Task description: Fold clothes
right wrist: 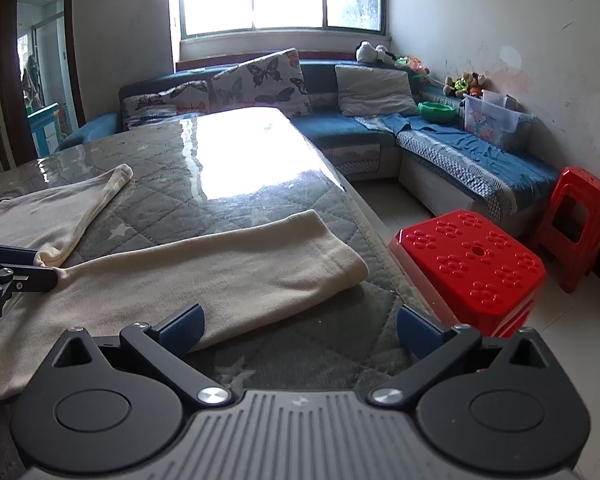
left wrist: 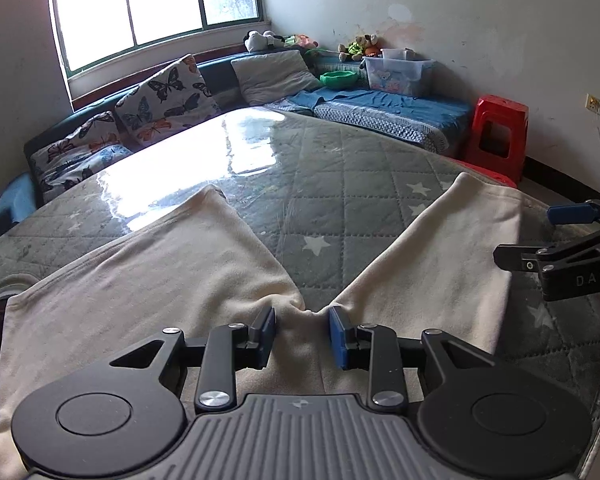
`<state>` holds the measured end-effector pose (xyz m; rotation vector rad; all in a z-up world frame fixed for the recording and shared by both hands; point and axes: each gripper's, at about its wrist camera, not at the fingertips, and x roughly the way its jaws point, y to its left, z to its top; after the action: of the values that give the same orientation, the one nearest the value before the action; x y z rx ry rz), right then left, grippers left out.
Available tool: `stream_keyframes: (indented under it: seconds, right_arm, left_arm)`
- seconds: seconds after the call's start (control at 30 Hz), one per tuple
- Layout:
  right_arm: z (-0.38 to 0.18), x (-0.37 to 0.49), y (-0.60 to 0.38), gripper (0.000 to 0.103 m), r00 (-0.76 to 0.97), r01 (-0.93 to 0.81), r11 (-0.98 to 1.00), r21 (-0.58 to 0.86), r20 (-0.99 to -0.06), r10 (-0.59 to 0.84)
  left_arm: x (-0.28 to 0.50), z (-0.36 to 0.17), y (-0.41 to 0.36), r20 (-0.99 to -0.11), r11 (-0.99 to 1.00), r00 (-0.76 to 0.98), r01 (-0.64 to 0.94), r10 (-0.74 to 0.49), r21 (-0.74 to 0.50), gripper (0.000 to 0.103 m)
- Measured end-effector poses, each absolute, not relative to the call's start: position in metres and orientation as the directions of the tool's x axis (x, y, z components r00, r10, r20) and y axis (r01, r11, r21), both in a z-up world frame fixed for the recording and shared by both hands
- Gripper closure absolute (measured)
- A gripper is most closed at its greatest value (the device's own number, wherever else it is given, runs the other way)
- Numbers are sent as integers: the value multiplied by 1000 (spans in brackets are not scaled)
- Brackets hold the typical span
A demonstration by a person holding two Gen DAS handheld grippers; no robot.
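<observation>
Cream trousers (left wrist: 140, 288) lie flat on the grey quilted table (left wrist: 340, 152), their two legs spread in a V away from me. My left gripper (left wrist: 302, 334) sits at the crotch, jaws narrowed but open, with cloth showing between the blue pads. In the right wrist view the same left gripper (right wrist: 46, 268) points at the crotch from the left edge. My right gripper (right wrist: 300, 320) is wide open near the table's right side, its left finger (right wrist: 182, 326) over the edge of the nearer trouser leg (right wrist: 220, 272). It also shows as the right gripper (left wrist: 540, 236) beside that leg.
A low red stool (right wrist: 472, 260) stands against the table's right edge and a taller red stool (right wrist: 580, 216) behind it. A blue corner sofa (right wrist: 460, 148) with butterfly cushions (right wrist: 260, 80), toys and a plastic box rings the far side. The table top is glossy.
</observation>
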<state>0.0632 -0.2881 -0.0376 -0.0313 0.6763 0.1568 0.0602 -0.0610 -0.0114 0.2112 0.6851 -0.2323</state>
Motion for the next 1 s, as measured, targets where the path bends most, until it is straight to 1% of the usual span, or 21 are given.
stream_keyframes:
  seconds: [0.17,0.37,0.73,0.83,0.87,1.0]
  right_arm:
    - [-38,64,-288,0,764,-162,987,24,-630,140]
    - [-37,60,-291,0,777,-153,987,55,-610,155]
    - [-26,65,-293,0,798,-132,985,109,-578,171]
    - [-25,70,-294,8,794,-120,986,120,-584,168]
    - [-26,72,-295,13,789,-113,986,126,-591,166]
    - [-29,78,-299,22,781,-86,985,148,-604,159]
  left_arm:
    - [55,-5,-61,-623,958,772,257,-124,128,69]
    - [63,-13,-62,-641,960,761,245,-103,137,69]
    - [62,-15,-65,-639,959,762,247,-103,140,68]
    - [55,-10,-66,-626,960,773,242,-102,143,68]
    - [53,-9,-67,-621,959,777,241,-100,147,68]
    - [48,-9,-68,-620,960,779,235,-93,152,66]
